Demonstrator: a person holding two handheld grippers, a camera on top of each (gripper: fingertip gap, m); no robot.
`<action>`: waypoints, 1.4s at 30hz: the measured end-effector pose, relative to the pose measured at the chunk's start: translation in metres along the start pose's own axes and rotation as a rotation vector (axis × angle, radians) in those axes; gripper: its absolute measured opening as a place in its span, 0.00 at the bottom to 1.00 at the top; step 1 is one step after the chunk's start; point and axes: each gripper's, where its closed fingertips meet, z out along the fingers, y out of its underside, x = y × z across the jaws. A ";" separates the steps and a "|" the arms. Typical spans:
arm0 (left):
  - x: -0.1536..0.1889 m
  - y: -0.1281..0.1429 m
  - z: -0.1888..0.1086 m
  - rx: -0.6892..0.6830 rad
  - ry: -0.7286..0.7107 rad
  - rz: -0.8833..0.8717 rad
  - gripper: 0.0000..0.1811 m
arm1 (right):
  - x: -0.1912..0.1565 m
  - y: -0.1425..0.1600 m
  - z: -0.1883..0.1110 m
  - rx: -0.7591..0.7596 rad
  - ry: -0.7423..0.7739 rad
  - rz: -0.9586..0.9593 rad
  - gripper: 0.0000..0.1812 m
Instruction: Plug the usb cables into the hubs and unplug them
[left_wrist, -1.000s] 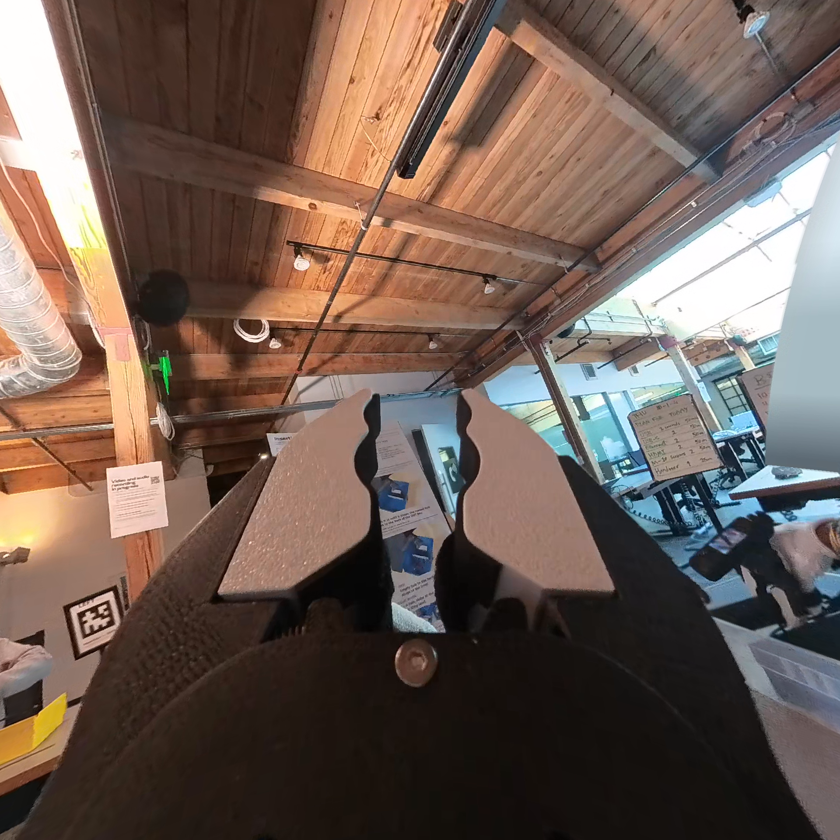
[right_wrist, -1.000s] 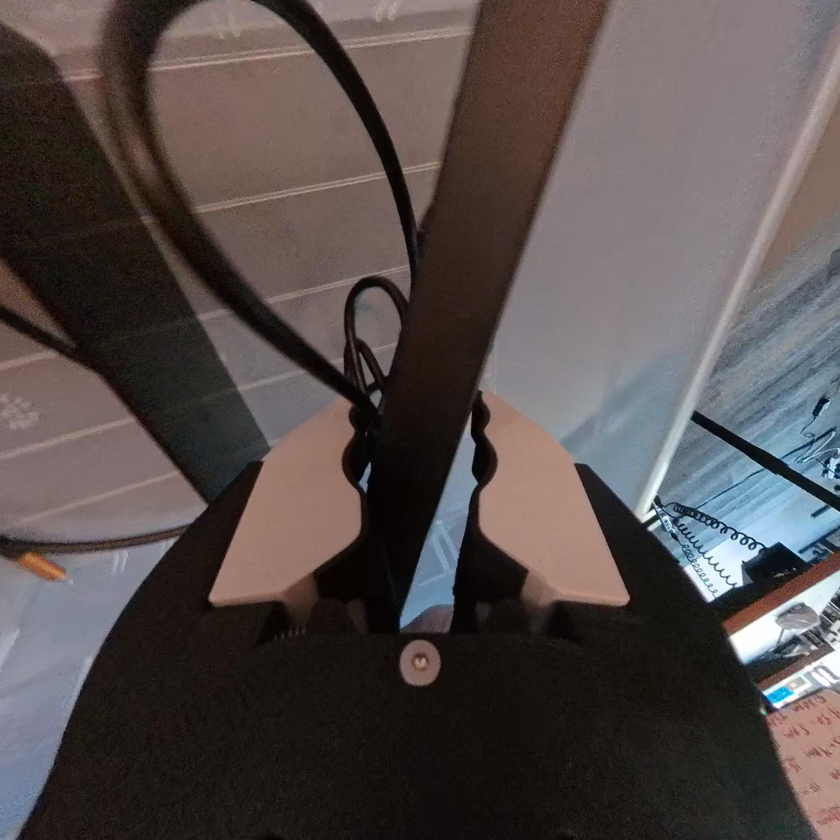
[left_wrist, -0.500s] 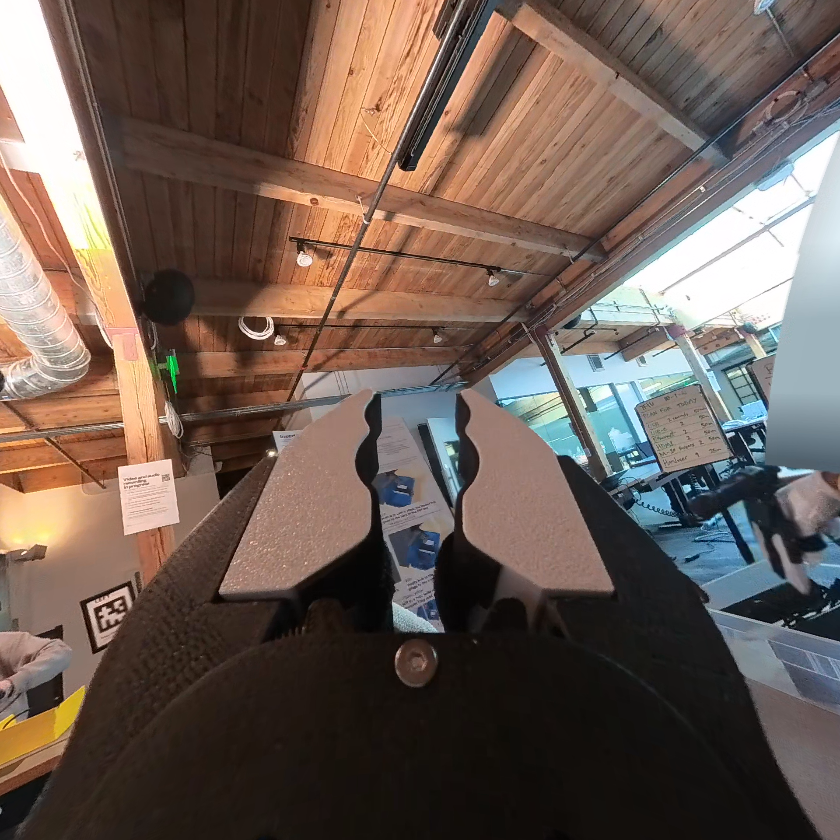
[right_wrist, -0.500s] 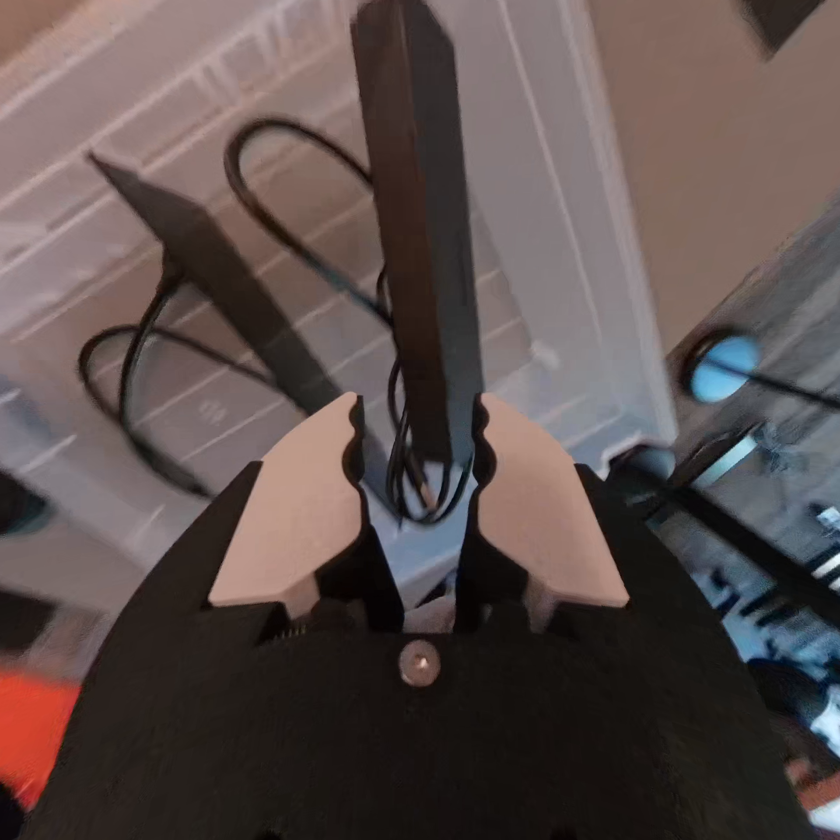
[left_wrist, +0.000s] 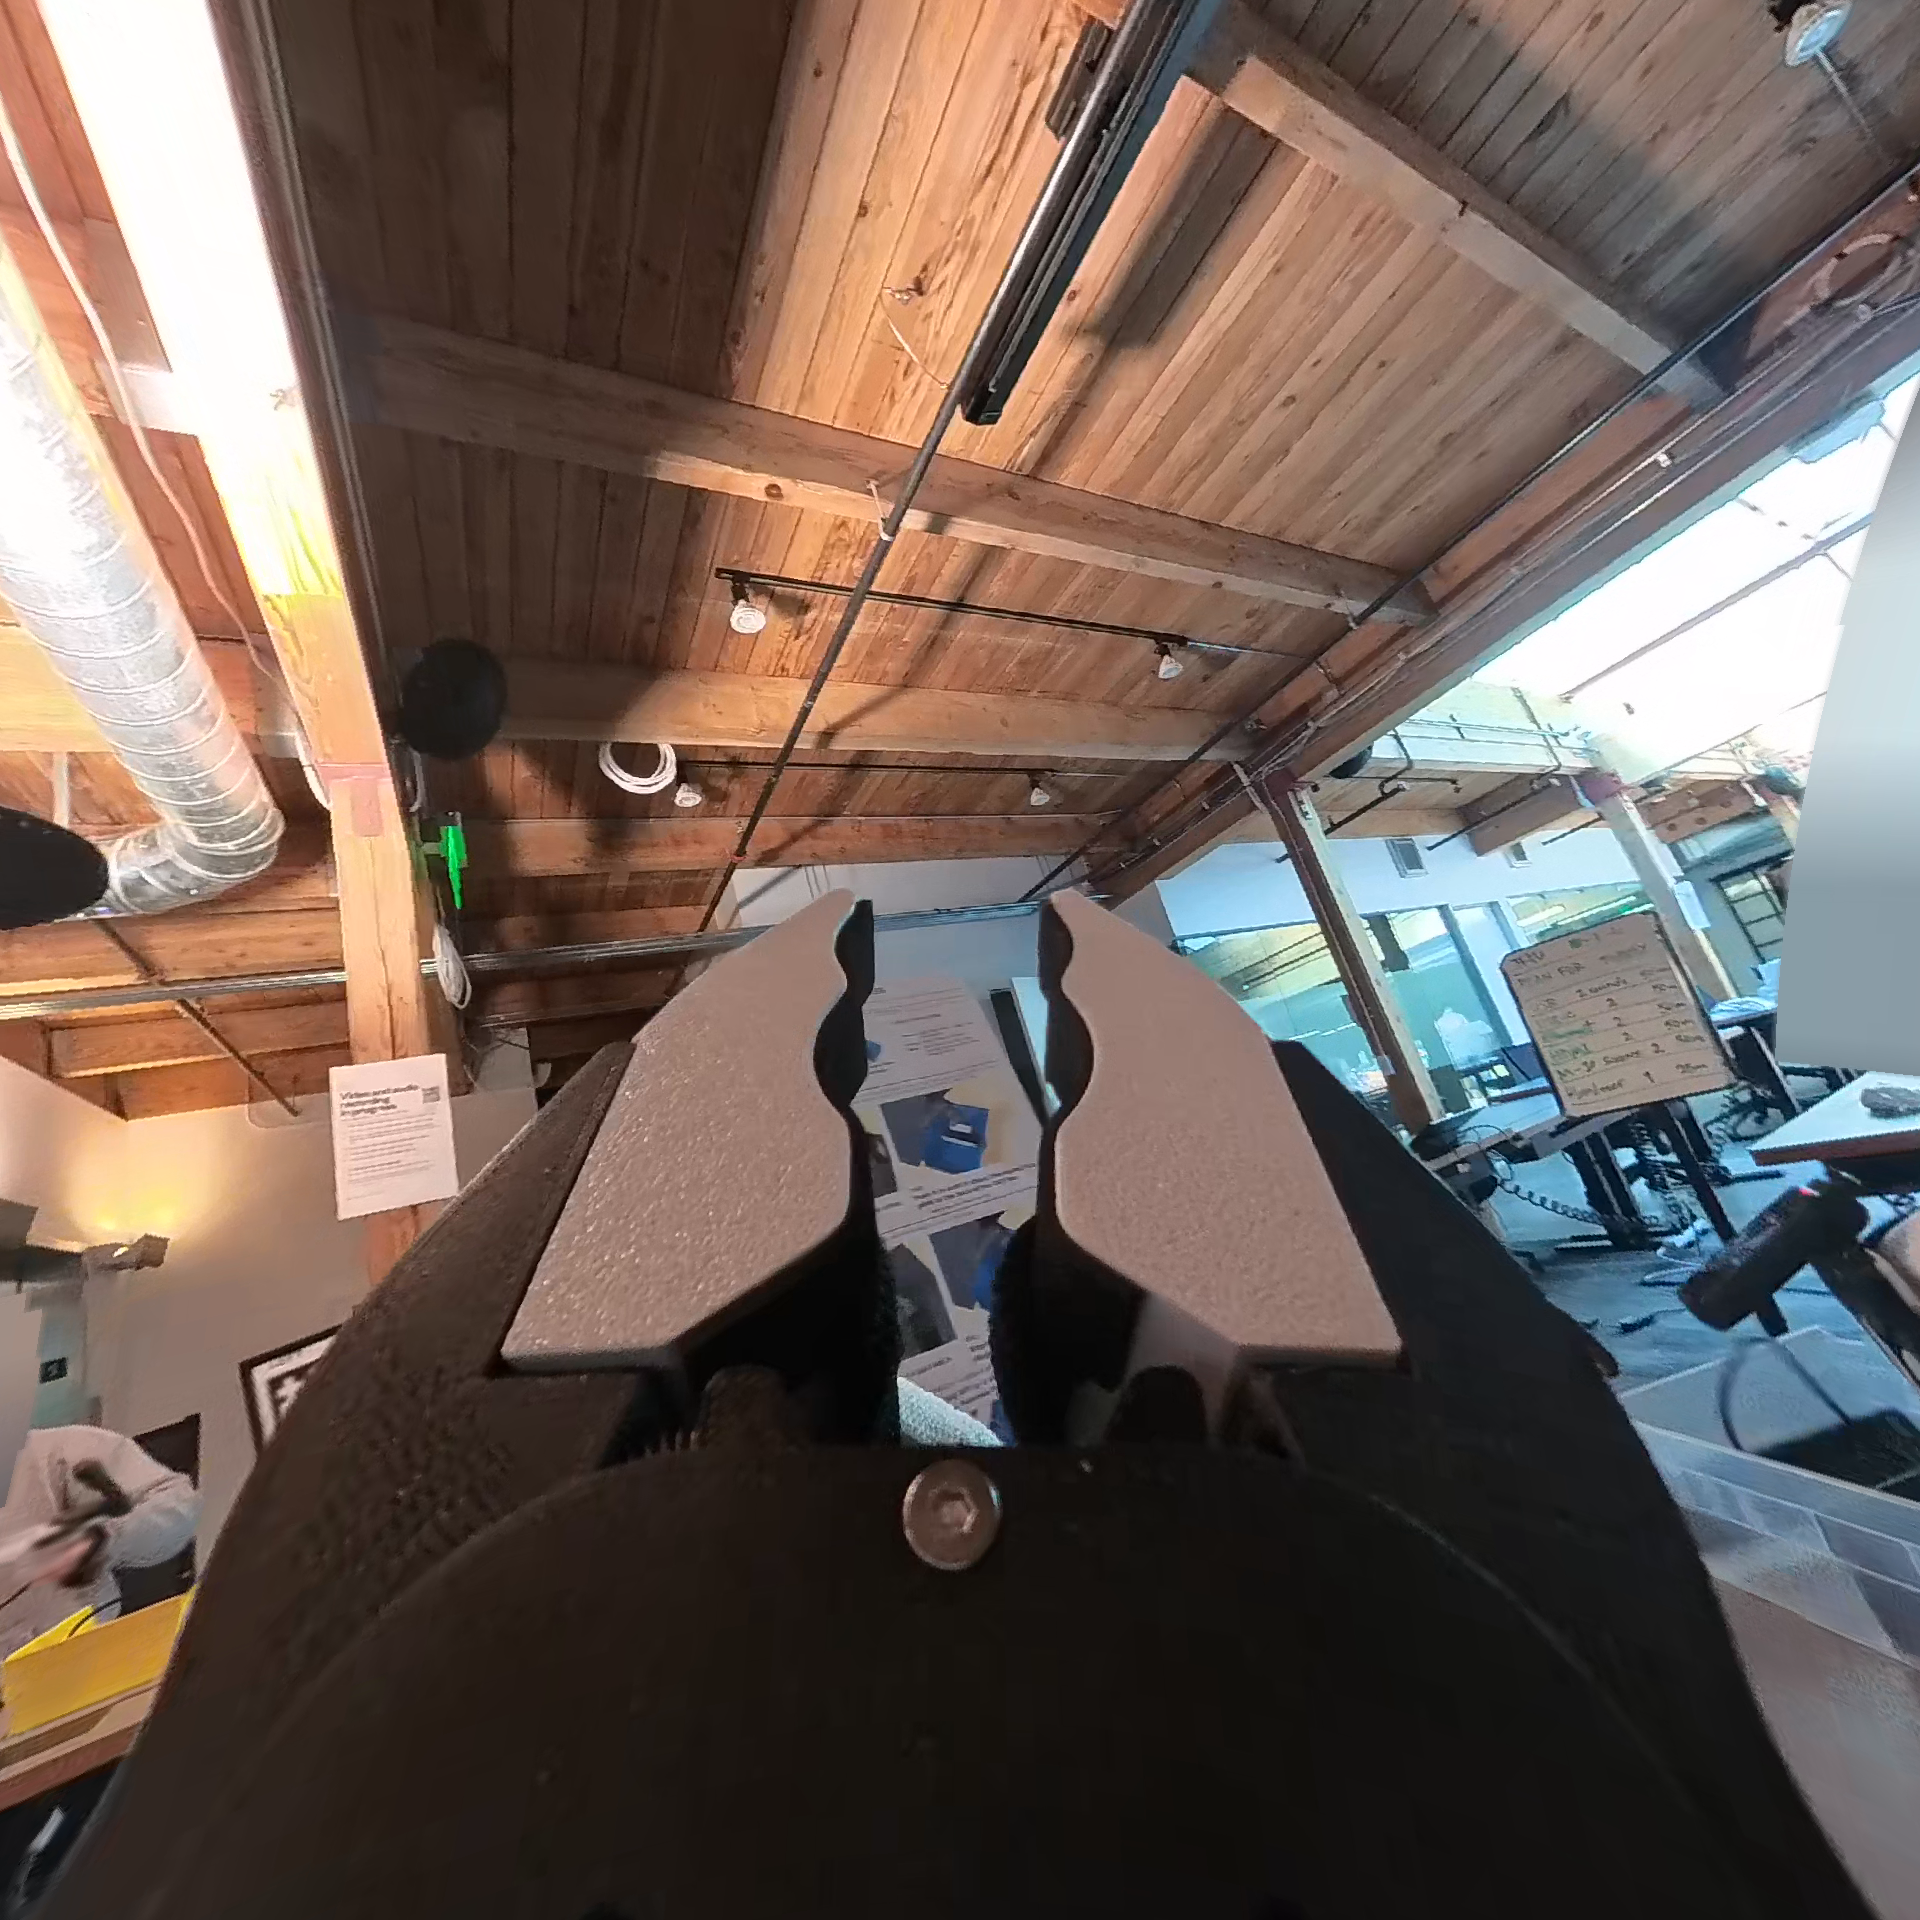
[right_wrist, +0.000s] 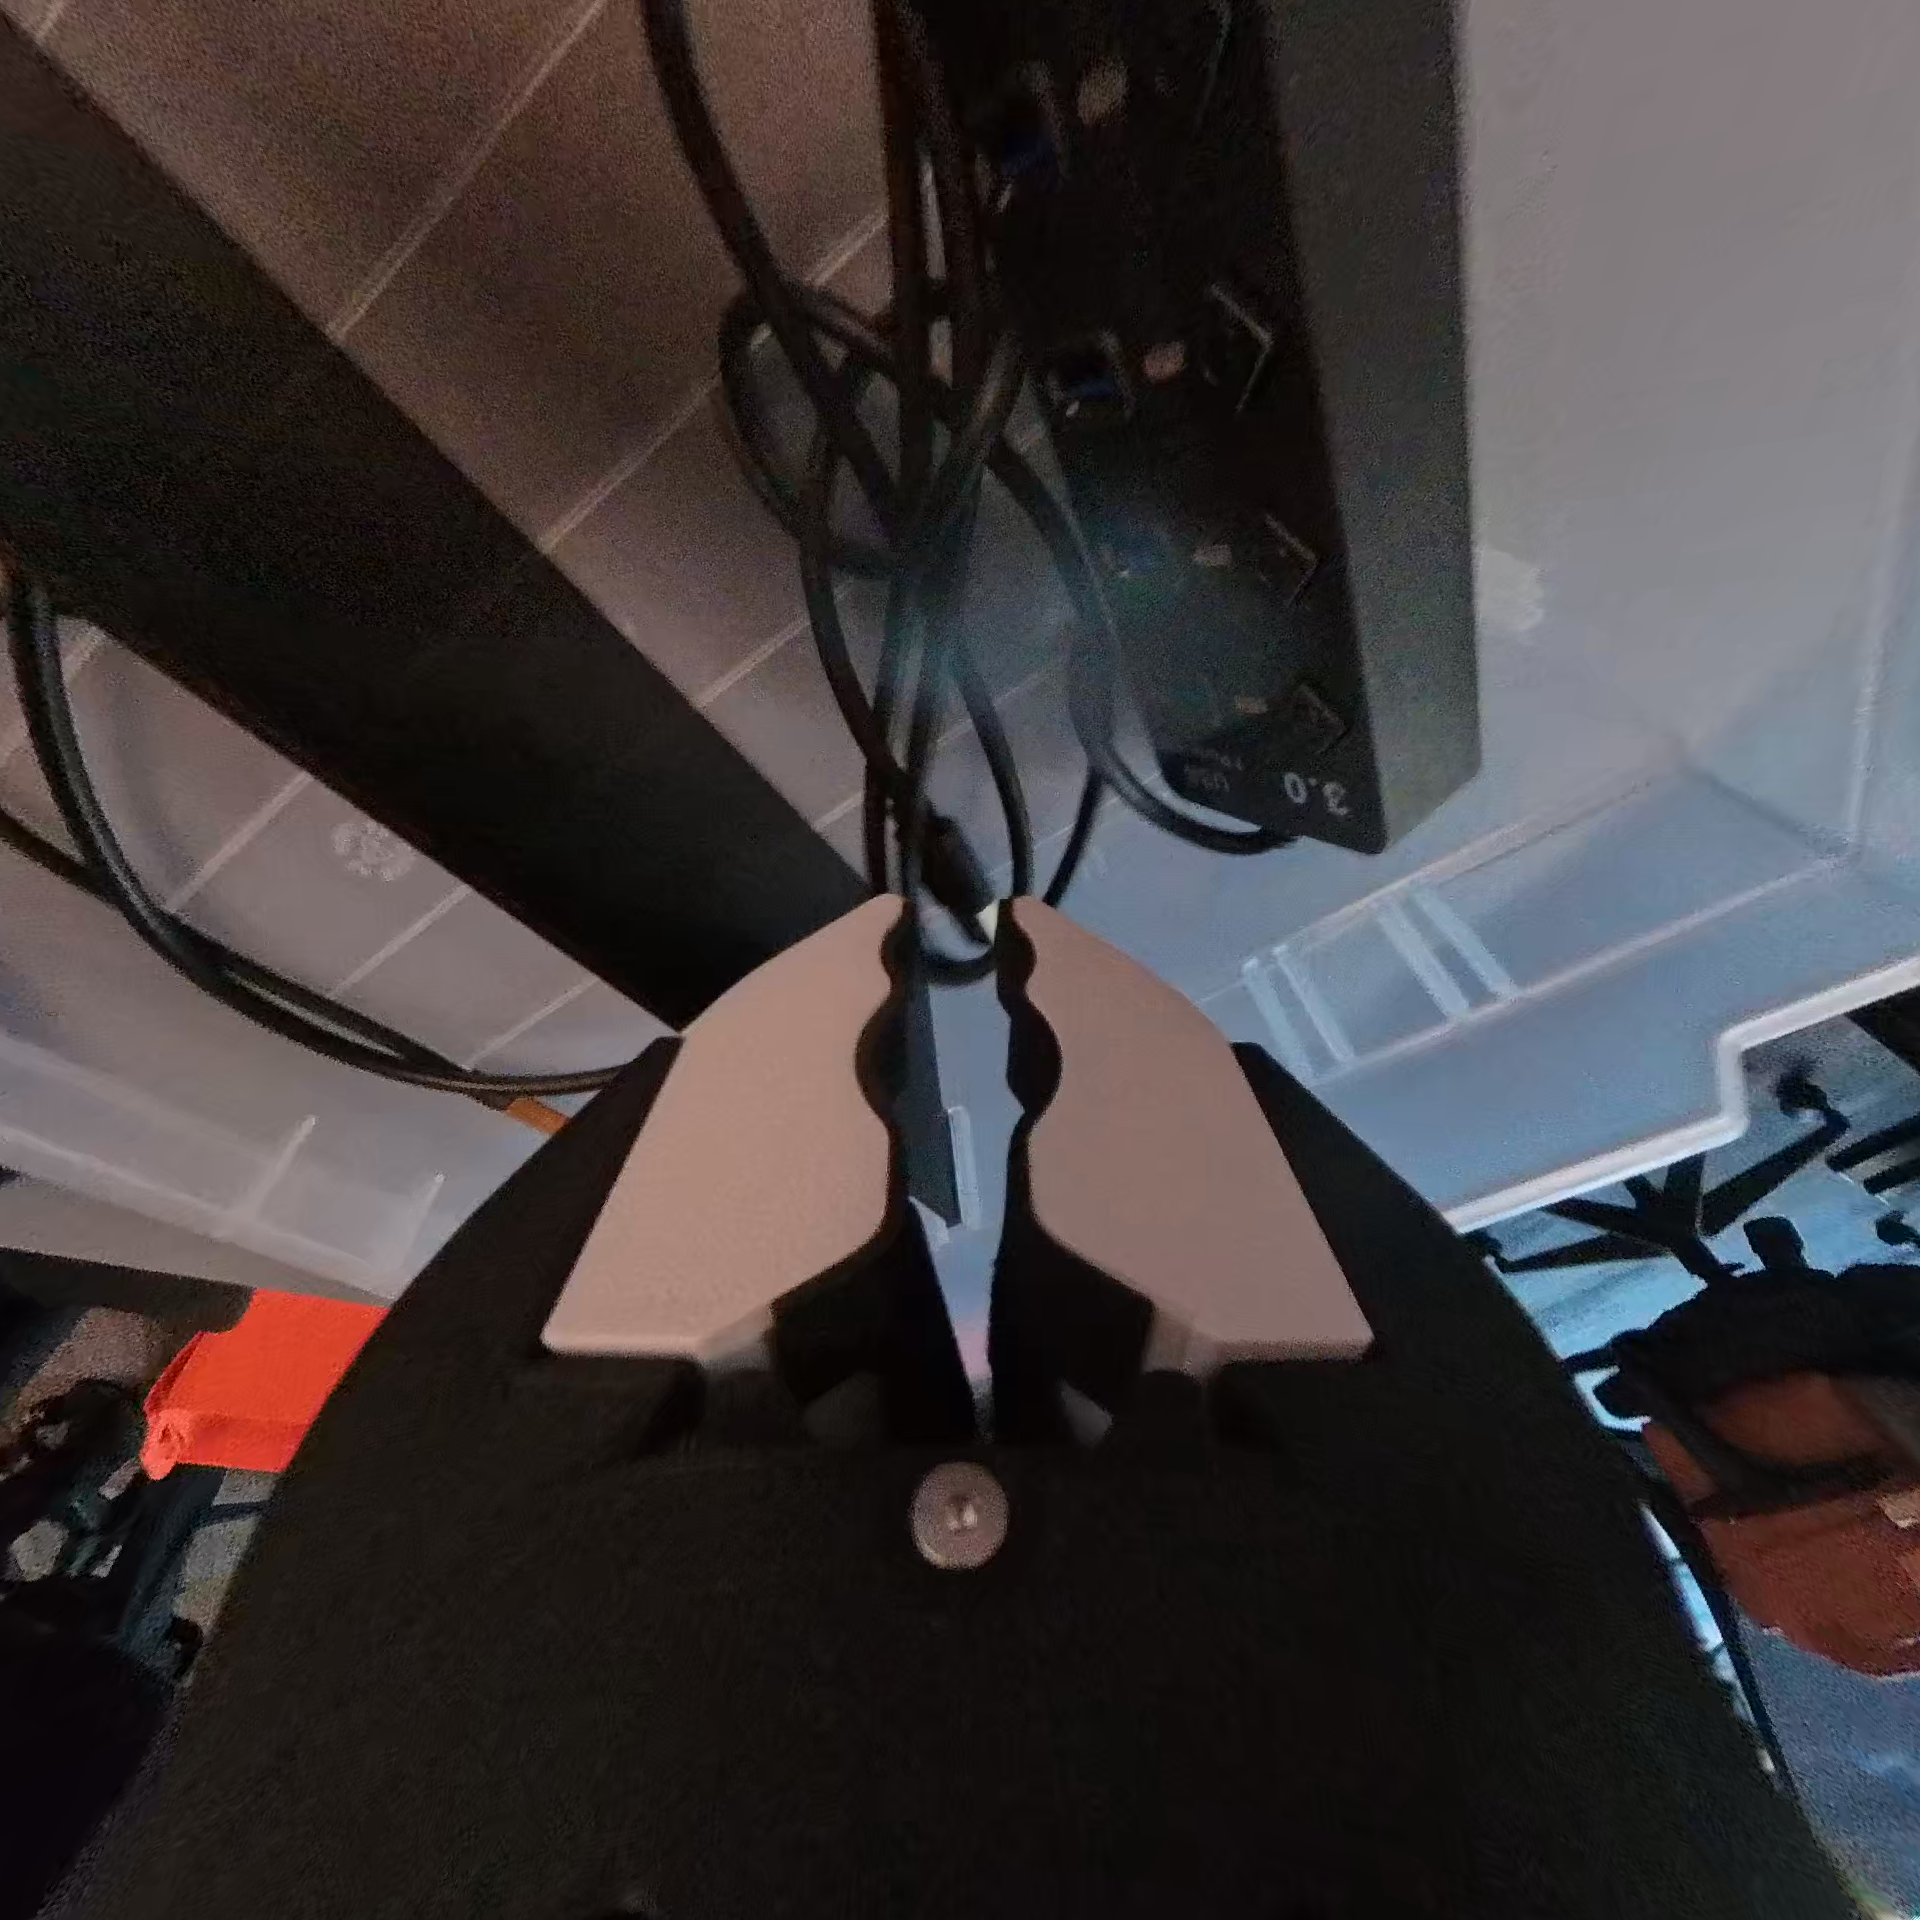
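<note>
Black cables (right_wrist: 914, 582) hang tangled between two dark hubs (right_wrist: 1236, 416) in a clear bin (right_wrist: 1558, 966), crowding the gap. My right gripper (right_wrist: 951, 914) has pinched down on a cable; half a second ago it stood wider around a hub. My left gripper (left_wrist: 948, 920) stays released, empty, pointing at the wooden ceiling (left_wrist: 727, 312).

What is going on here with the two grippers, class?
A person holds a gripper in each hand. The right gripper has its fingers nearly closed around black cables hanging in a tangle beside a black USB hub, over a clear plastic bin; whether it grips firmly is unclear. Another dark hub lies in the bin. The left gripper is open, empty, and points up at the wooden ceiling.
</note>
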 end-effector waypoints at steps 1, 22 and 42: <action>-0.002 -0.001 -0.001 0.002 -0.007 0.001 0.16 | 0.000 -0.002 -0.002 -0.007 0.013 0.003 0.11; -0.066 0.041 -0.088 -0.602 -0.119 0.051 0.18 | -0.327 -0.143 -0.273 1.950 -0.185 -0.537 0.61; -0.062 0.300 -0.296 -1.983 0.010 -0.351 0.23 | -0.375 -0.191 -0.195 2.025 -0.617 -0.384 0.63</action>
